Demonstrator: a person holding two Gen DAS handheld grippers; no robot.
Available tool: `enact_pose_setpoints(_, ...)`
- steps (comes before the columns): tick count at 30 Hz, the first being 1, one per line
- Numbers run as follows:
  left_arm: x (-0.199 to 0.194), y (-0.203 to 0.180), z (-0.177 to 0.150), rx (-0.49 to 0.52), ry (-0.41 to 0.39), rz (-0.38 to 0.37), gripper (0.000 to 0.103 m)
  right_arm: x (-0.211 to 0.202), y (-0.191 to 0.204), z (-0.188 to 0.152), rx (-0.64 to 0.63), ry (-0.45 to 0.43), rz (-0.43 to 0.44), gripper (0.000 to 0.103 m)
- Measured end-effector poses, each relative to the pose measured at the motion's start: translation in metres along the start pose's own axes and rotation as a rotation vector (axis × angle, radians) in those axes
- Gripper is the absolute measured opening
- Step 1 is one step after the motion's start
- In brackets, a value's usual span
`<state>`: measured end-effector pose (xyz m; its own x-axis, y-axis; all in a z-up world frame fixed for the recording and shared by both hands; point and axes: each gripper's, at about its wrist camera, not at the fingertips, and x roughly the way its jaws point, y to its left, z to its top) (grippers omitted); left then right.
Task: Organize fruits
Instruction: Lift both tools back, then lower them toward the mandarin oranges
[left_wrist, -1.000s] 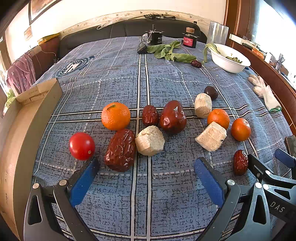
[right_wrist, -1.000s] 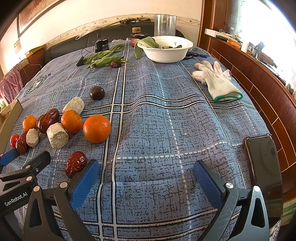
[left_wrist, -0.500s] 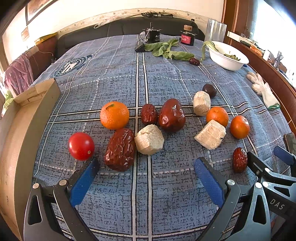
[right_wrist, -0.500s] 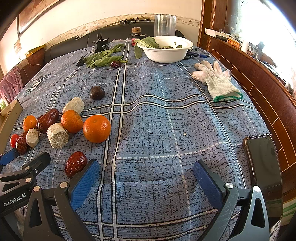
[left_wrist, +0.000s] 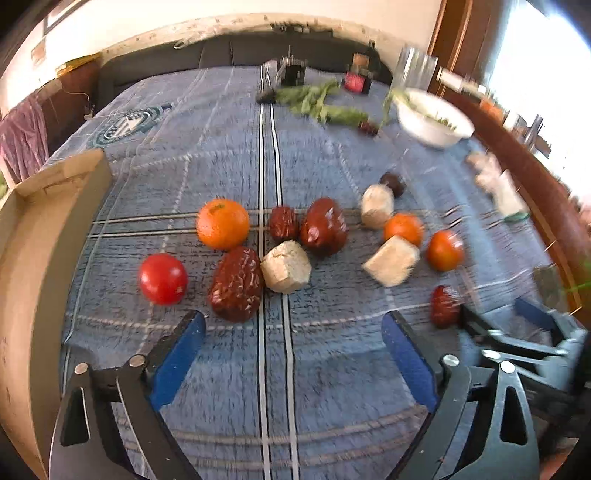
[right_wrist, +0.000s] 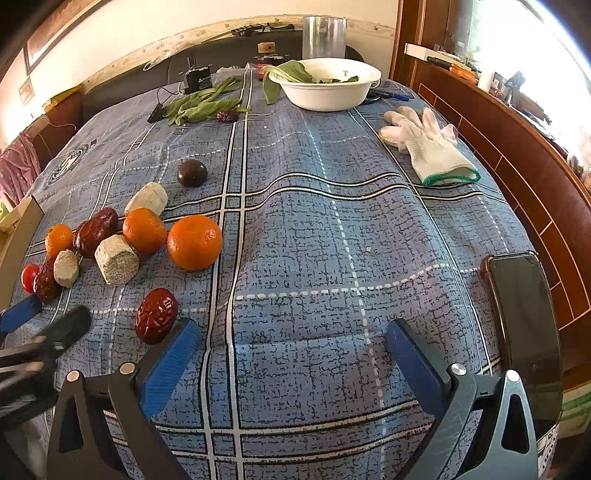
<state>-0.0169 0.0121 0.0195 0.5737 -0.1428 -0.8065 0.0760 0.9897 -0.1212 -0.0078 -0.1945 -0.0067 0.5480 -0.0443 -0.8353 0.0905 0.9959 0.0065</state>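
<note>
Closing on nothing yet, the left claw (left_wrist: 291, 343) is best centred over the wrinkled date (left_wrist: 236, 284) near the bed's (left_wrist: 332, 369) left edge; the right claw (right_wrist: 291, 350) is held wide and empty.

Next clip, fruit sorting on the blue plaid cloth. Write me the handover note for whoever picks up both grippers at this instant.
Left gripper: holds nothing, jaws closing slightly over bare cloth just short of the big wrinkled red date.
Right gripper: open, empty; another wrinkled red date lies beside its left finger.
Fruit: round red tomato, three oranges including the largest, glossy dark date, all loose on the blue plaid cloth among beige cut chunks.
Done: nothing visibly grouped or moved to the cardboard box.
Left: everything.
</note>
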Motion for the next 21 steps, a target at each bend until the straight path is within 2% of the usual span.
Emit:
enact_pose_setpoints(4, -0.05, 0.006, -0.006, -0.018, -0.136, -0.014, 0.095, -0.006, -0.001, -0.002, 0.013, 0.02, -0.001, 0.102)
enact_pose_setpoints(6, -0.072, 0.01, -0.009, -0.021, -0.193, -0.015, 0.095, -0.021, -0.003, -0.007, 0.043, -0.003, 0.018, 0.101)
enact_pose_setpoints(9, -0.102, 0.015, -0.013, -0.021, -0.277, 0.032, 0.096, -0.062, -0.005, -0.021, 0.118, -0.119, 0.044, 0.101)
enact_pose_setpoints(13, -0.129, 0.02, -0.021, -0.033, -0.361, 0.076, 0.096, -0.111, 0.002, -0.049, 0.18, -0.289, 0.01, 0.102)
enact_pose_setpoints(17, -0.144, 0.021, -0.033, -0.033, -0.402, 0.104, 0.096, -0.142, 0.017, -0.053, 0.129, -0.383, -0.035, 0.102)
enact_pose_setpoints(21, -0.15, 0.024, -0.043, -0.027, -0.382, 0.086, 0.096, -0.169, 0.031, -0.059, 0.094, -0.48, -0.054, 0.102)
